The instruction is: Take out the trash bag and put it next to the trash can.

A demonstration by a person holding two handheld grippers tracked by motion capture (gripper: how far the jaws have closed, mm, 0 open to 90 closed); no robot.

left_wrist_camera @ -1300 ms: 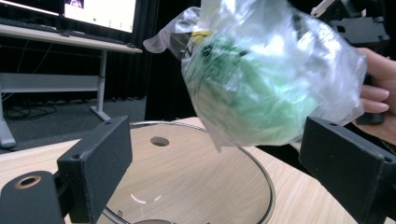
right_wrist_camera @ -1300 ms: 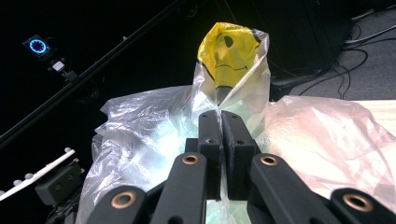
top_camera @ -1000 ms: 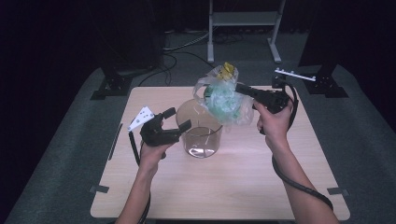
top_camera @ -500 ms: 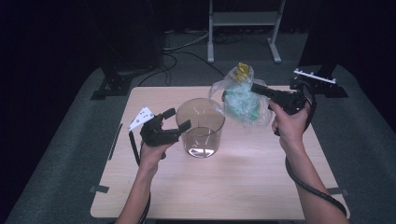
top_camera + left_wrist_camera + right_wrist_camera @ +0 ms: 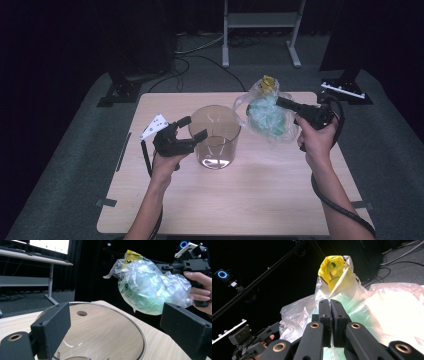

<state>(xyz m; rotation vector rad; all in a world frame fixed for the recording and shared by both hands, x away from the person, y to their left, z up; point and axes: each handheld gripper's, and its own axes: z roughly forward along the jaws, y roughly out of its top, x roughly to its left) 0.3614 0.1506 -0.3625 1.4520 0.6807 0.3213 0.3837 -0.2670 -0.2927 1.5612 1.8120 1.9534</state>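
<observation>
Right gripper (image 5: 287, 105), jaws pinched shut on the plastic bag (image 5: 267, 117), has carried it off the glass bowl (image 5: 215, 135) sideways; left gripper (image 5: 187, 135), jaws wide apart, straddles the bowl's rim on the desk (image 5: 250, 200), suggesting removal.

Left gripper (image 5: 191, 130) agape, right gripper (image 5: 330, 305) clamped

The green contents of the clear plastic bag (image 5: 267, 117) blur behind its crinkled film (the yellow item (image 5: 333, 267) at its top is likewise unreadable). The clear container (image 5: 100, 335) is cut off by the left gripper view's bottom edge. The bag's lower part hides behind the right hand-held gripper (image 5: 330, 305).
</observation>
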